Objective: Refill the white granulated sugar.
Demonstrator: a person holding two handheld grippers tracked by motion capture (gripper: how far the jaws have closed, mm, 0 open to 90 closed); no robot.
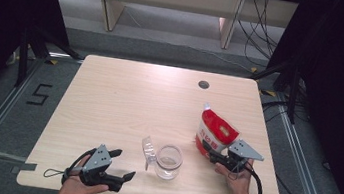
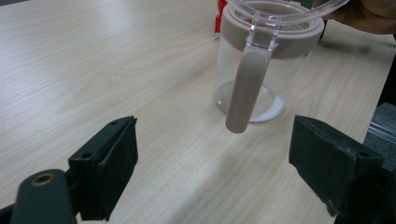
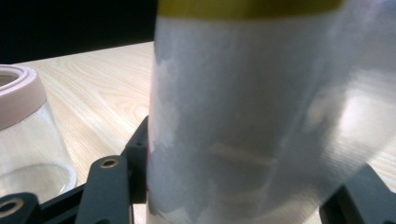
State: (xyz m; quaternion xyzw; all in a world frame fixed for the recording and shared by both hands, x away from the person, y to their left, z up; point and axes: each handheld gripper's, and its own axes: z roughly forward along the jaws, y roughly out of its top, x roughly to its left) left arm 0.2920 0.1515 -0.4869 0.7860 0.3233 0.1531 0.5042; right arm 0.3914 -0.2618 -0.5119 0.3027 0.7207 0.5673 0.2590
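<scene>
The person's right gripper [image 1: 213,157] is working at the lower end of a red-and-white stand-up plastic pouch [image 1: 214,132], which is standing on the pale wooden table [image 1: 124,96] at its right side, leaning a little with its top corner pointing away from the person. In the right gripper view the pouch's pale, translucent back is sitting squarely between the two black jaws, which are standing at a middling width on either side of it; whether the pads are already pressing on the film I cannot tell, since the pouch is hiding the contact. Just left of the pouch, near the table's front edge, a clear glass jar with a beige collar [image 1: 168,161] is standing upright with its hinged transparent lid [image 1: 148,150] flipped open toward the left. The pouch's long axis is running upward from the jaws, so the coming move is likely turning on tipping its top leftward over the jar's mouth, which is lying close beside the right gripper and apart from the pouch. The left gripper [image 1: 119,163] is hovering low at the front left, well apart from the jar, its jaws spread wide and holding nothing; in the left gripper view the jar's beige clasp strap [image 2: 245,88] is hanging down straight ahead between them, farther off.
</scene>
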